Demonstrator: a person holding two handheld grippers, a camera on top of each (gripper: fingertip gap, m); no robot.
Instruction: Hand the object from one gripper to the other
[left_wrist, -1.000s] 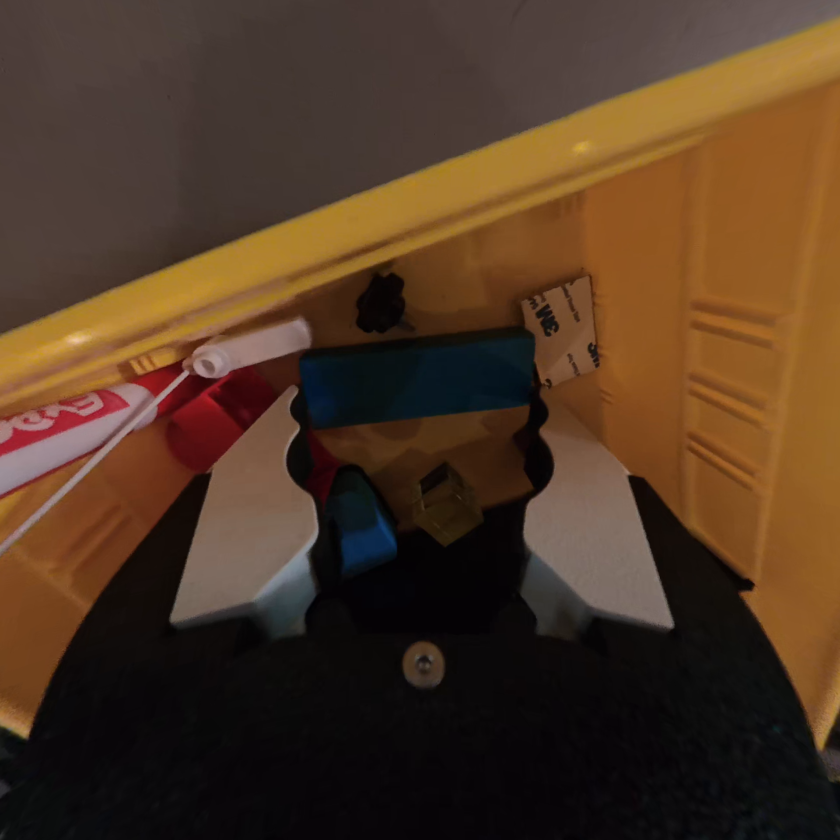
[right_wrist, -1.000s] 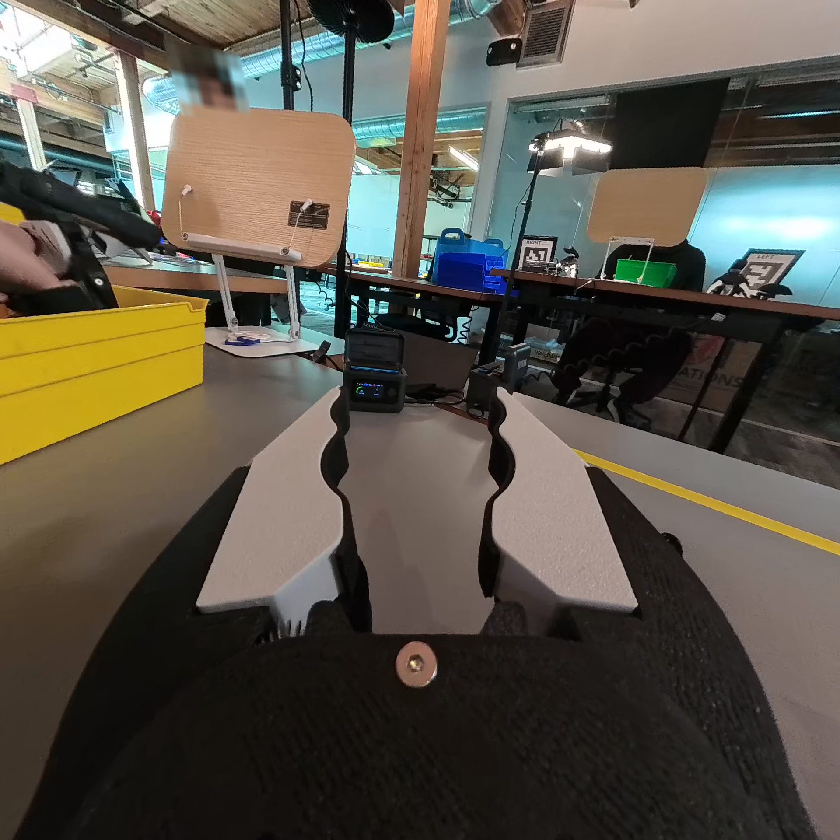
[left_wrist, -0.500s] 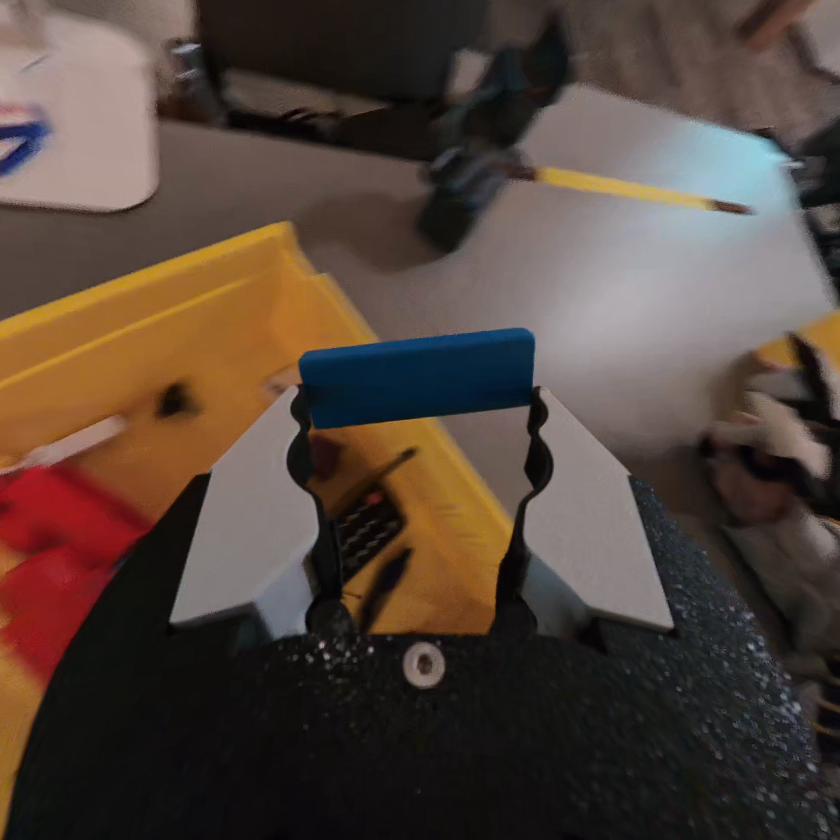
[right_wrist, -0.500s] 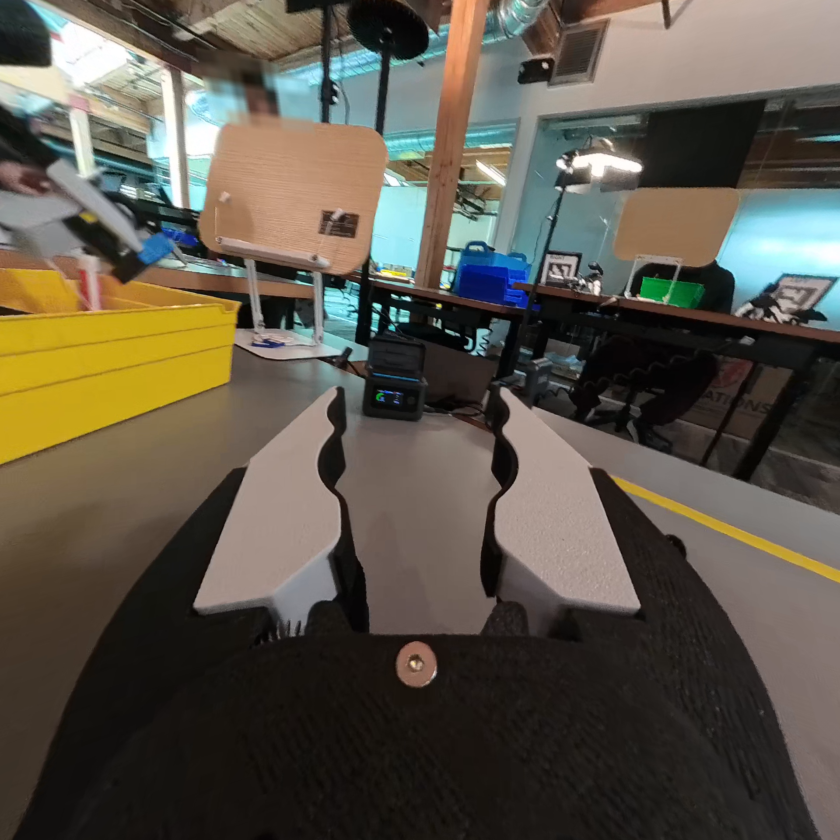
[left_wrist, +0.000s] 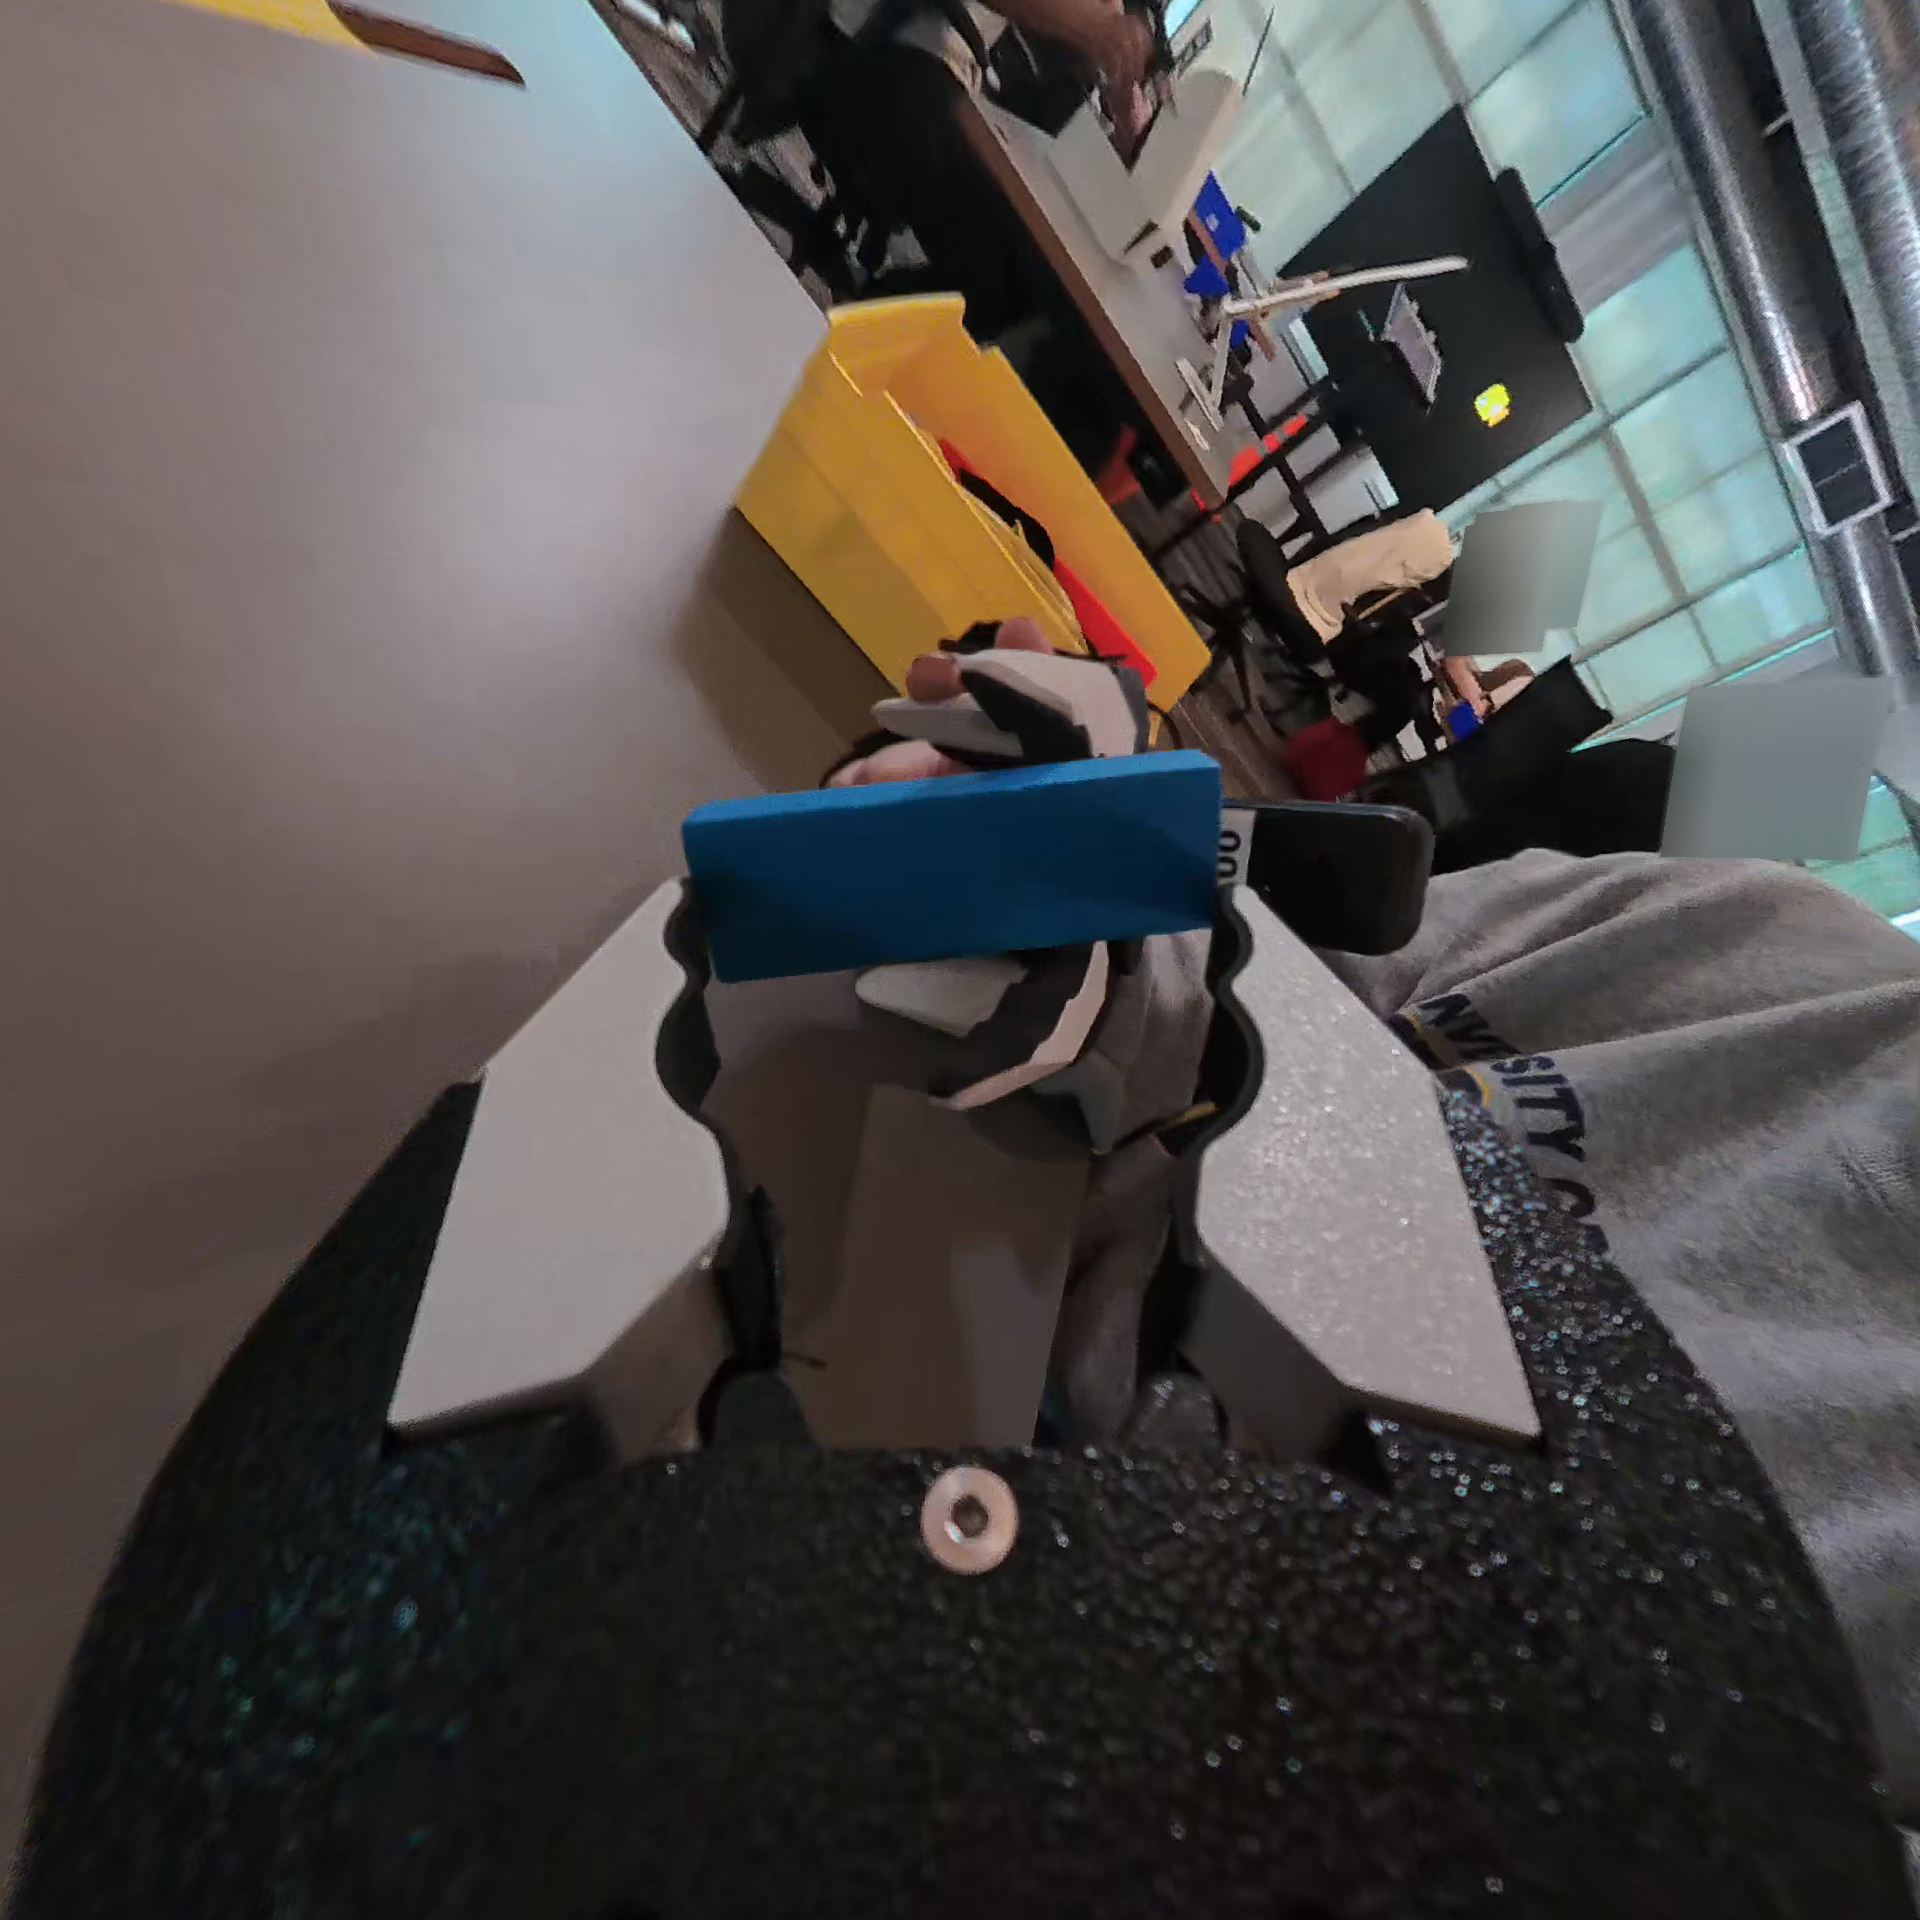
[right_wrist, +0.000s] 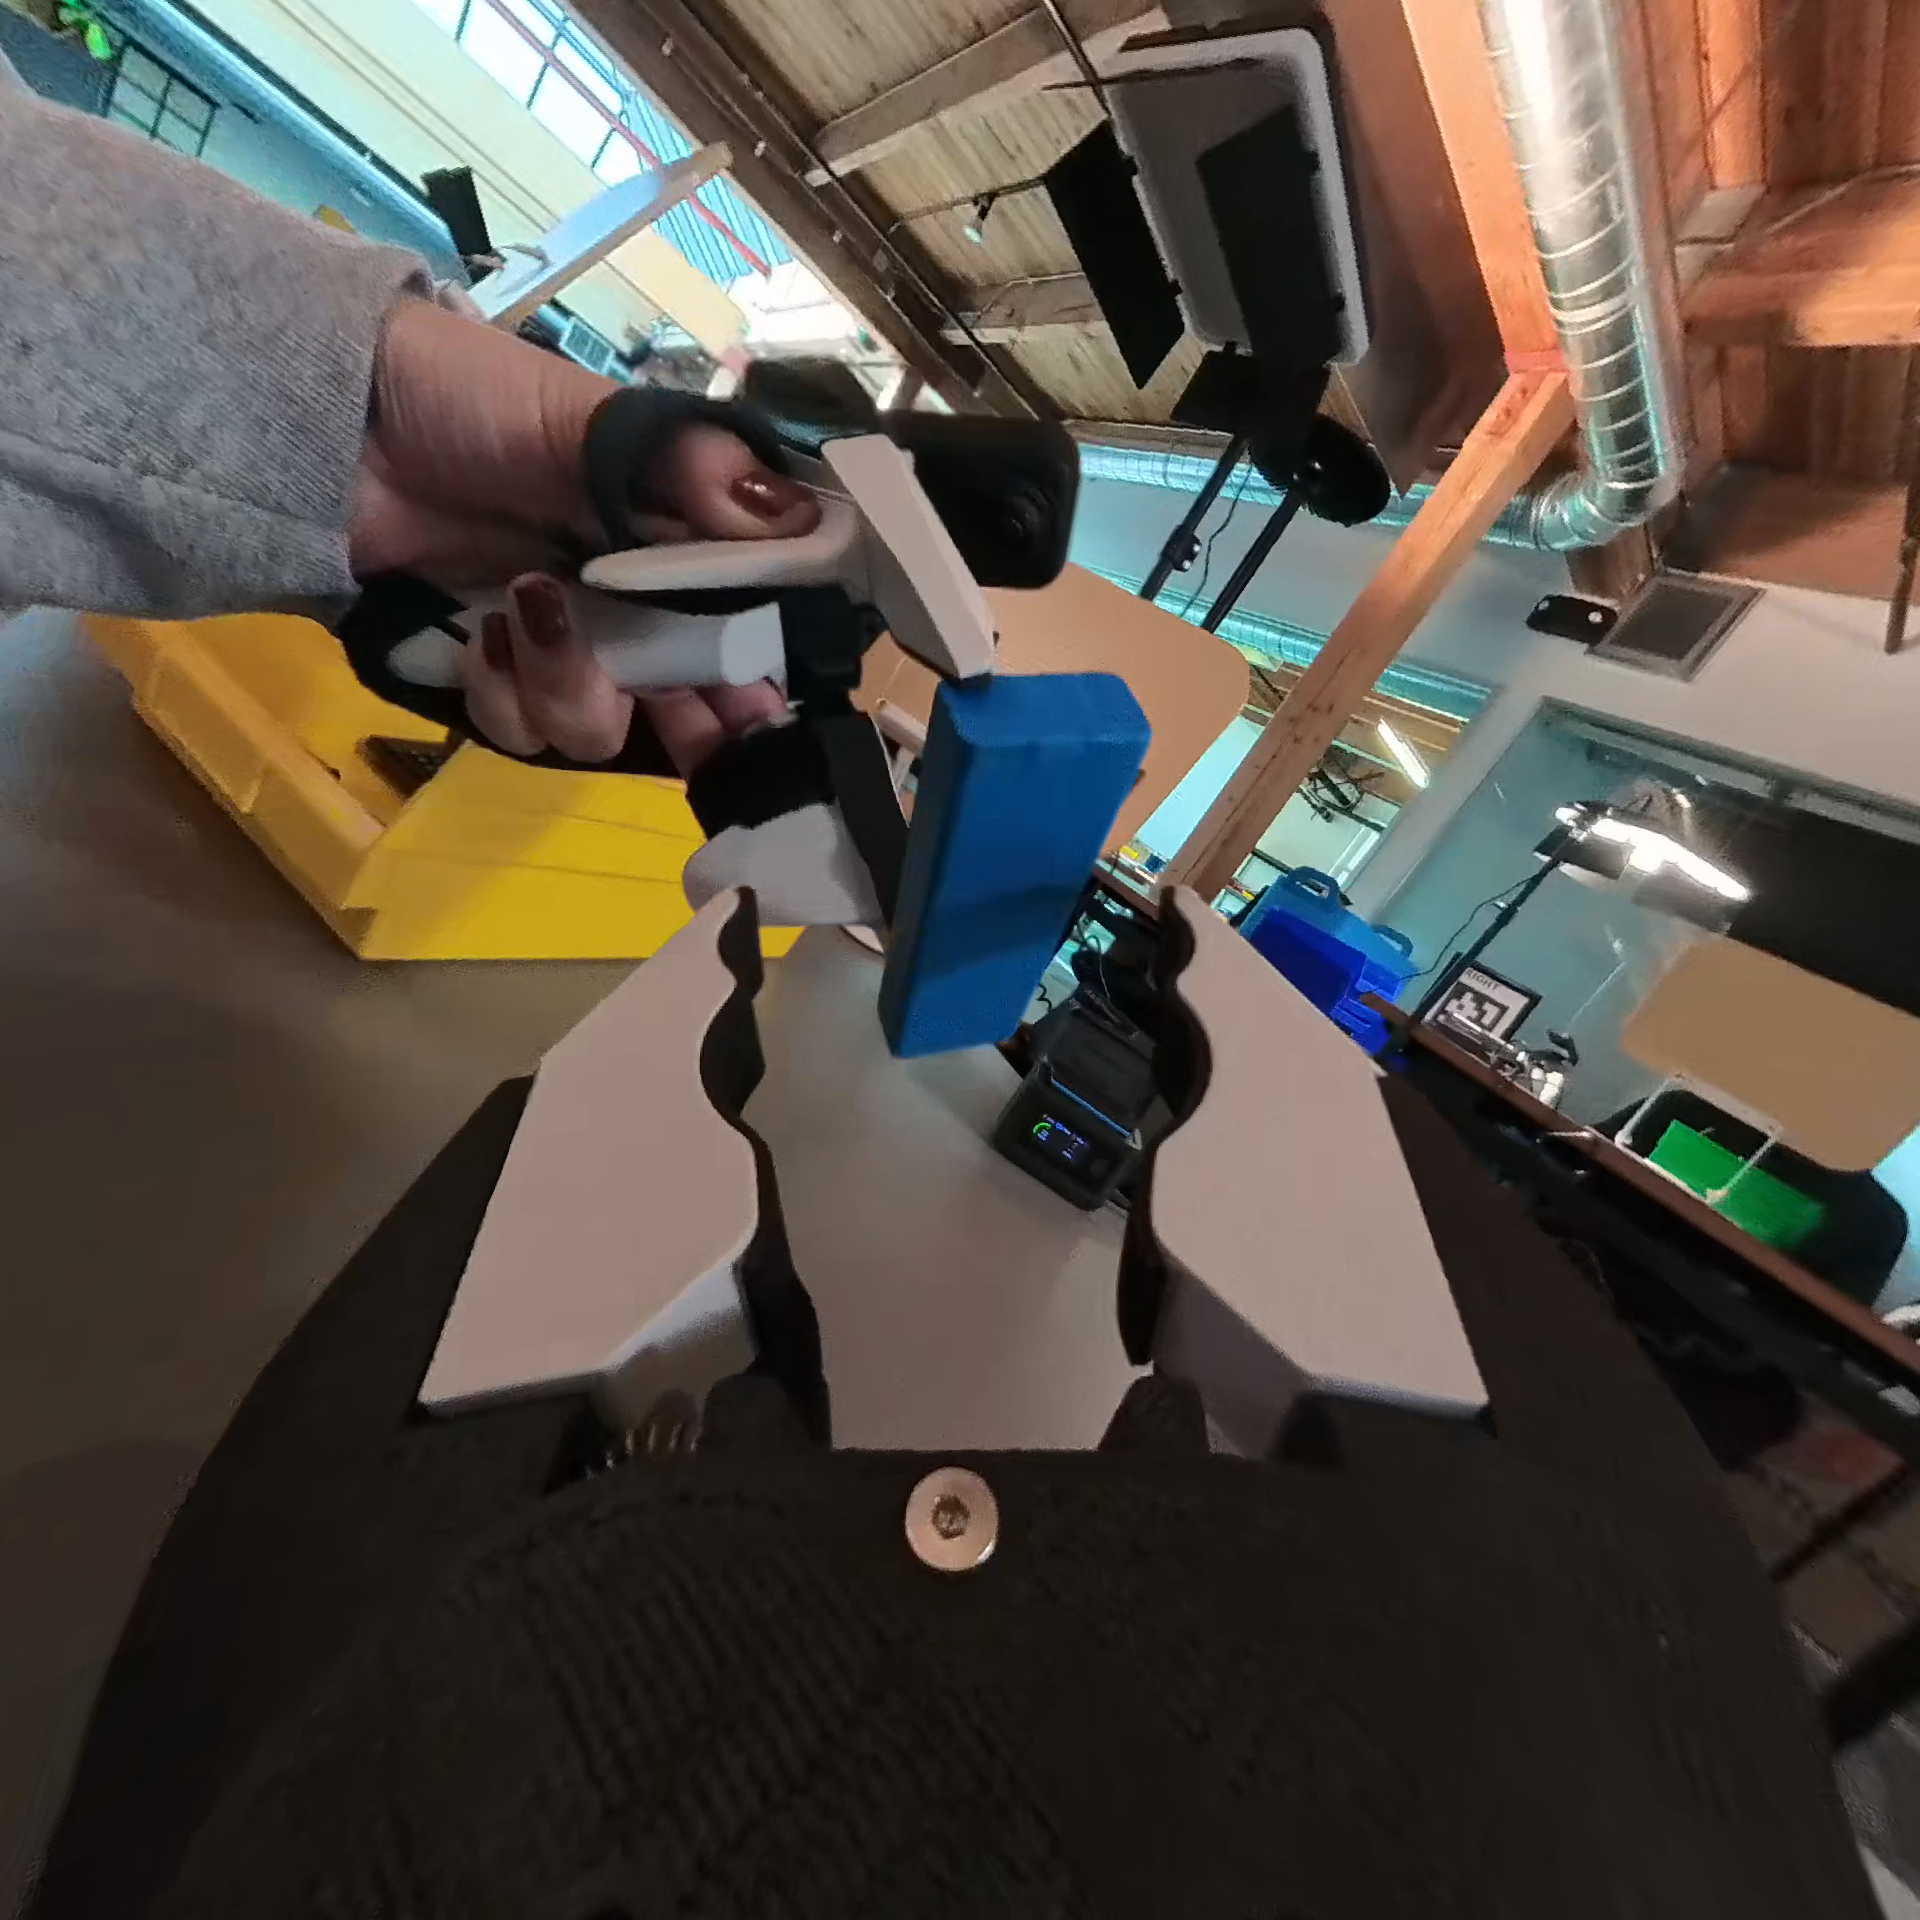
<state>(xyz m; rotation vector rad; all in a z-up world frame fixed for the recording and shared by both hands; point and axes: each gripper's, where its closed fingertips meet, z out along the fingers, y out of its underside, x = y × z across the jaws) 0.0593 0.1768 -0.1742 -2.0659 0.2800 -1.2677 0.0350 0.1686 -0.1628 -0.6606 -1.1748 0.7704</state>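
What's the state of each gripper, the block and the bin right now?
left gripper: shut on the blue block, gripping its two ends.
right gripper: open, empty, block's lower end near its fingertips.
blue block: held off the table, not yet passed.
yellow bin: on the table, open-topped.

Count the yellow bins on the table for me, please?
1 in each view. The yellow bin sits on the table behind the left gripper holding the blue block. Others may be hidden.

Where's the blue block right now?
The blue block is clamped at the tips of the left hand-held gripper, held in the air just ahead of the open right hand-held gripper.
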